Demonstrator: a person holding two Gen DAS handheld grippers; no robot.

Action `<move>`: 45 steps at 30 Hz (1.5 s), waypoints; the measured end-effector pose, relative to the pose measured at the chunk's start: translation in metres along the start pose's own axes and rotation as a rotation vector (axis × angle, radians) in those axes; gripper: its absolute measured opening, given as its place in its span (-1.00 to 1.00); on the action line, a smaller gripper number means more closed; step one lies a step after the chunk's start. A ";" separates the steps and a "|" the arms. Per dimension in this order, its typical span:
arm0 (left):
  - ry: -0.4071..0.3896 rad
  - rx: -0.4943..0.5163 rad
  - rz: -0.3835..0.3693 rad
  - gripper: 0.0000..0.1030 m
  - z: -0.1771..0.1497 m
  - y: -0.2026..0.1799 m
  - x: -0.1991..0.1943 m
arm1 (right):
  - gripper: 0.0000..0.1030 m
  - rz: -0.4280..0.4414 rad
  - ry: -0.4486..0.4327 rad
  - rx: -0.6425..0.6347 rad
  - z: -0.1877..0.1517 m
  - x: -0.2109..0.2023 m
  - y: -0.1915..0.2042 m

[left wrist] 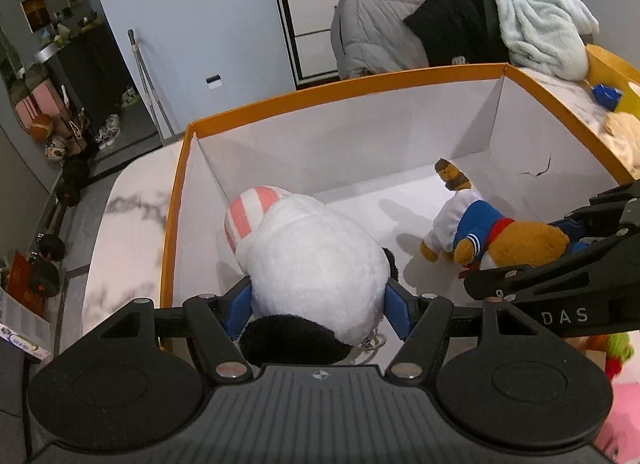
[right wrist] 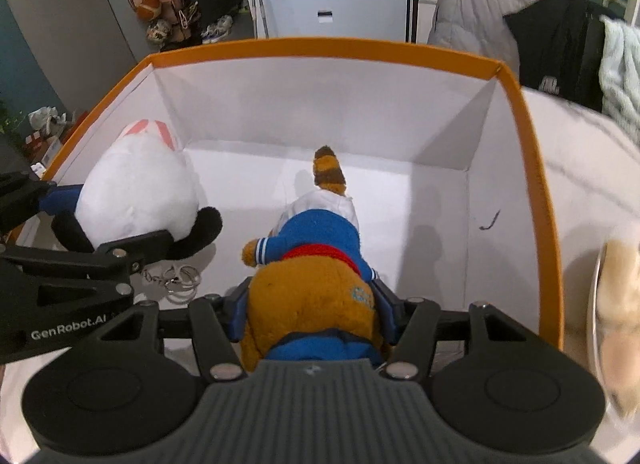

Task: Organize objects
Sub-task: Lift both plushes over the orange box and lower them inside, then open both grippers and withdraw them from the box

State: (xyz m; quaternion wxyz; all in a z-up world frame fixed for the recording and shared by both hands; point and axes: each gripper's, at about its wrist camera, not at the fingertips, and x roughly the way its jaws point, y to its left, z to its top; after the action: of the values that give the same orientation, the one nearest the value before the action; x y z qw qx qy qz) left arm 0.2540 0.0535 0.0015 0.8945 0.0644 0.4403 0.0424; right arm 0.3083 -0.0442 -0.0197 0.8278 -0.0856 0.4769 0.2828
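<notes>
Left claw clamped on a white plush toy with black ears and pink-striped feet, held inside the orange-rimmed white cardboard box, left side. Right claw clamped on a brown plush animal in a blue-white sailor shirt with striped tail, inside the box, middle. Box sits on white marble counter. Metal key rings hang from the white toy.
</notes>
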 end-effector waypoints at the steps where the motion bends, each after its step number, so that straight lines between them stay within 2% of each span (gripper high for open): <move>1: 0.006 0.004 -0.002 0.52 -0.002 -0.001 -0.002 | 0.19 0.006 0.011 -0.002 -0.004 -0.003 0.001; 5: 0.030 0.012 0.012 0.52 0.008 -0.001 0.002 | 0.19 -0.018 0.029 -0.033 0.000 -0.010 0.007; 11: 0.033 -0.018 0.030 0.52 0.028 0.005 0.009 | 0.19 -0.018 0.031 -0.019 0.037 -0.014 0.005; 14: 0.060 -0.019 0.029 0.52 0.029 0.003 0.023 | 0.20 -0.027 0.054 -0.015 0.047 -0.005 0.002; 18: 0.064 0.019 0.041 0.53 0.028 -0.004 0.025 | 0.20 -0.044 0.116 0.000 0.049 0.020 -0.004; 20: 0.120 0.030 0.035 0.53 0.029 -0.006 0.030 | 0.21 -0.046 0.120 -0.001 0.049 0.017 -0.005; 22: 0.130 0.053 0.035 0.53 0.029 -0.009 0.032 | 0.21 -0.064 0.144 -0.021 0.049 0.019 -0.002; 32: 0.240 0.095 -0.032 0.56 0.030 -0.008 0.045 | 0.22 -0.137 0.280 -0.083 0.045 0.036 0.004; 39: 0.224 0.102 -0.031 0.65 0.030 -0.008 0.041 | 0.34 -0.134 0.276 -0.070 0.045 0.033 0.000; 45: 0.182 0.130 -0.001 0.67 0.031 -0.011 0.024 | 0.41 -0.120 0.209 -0.096 0.038 0.010 0.007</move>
State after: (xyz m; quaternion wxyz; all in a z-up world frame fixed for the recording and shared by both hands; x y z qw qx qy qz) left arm 0.2933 0.0430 -0.0008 0.8448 0.1177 0.5216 0.0190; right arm 0.3363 -0.0186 -0.0064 0.7840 -0.1824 0.5405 0.2446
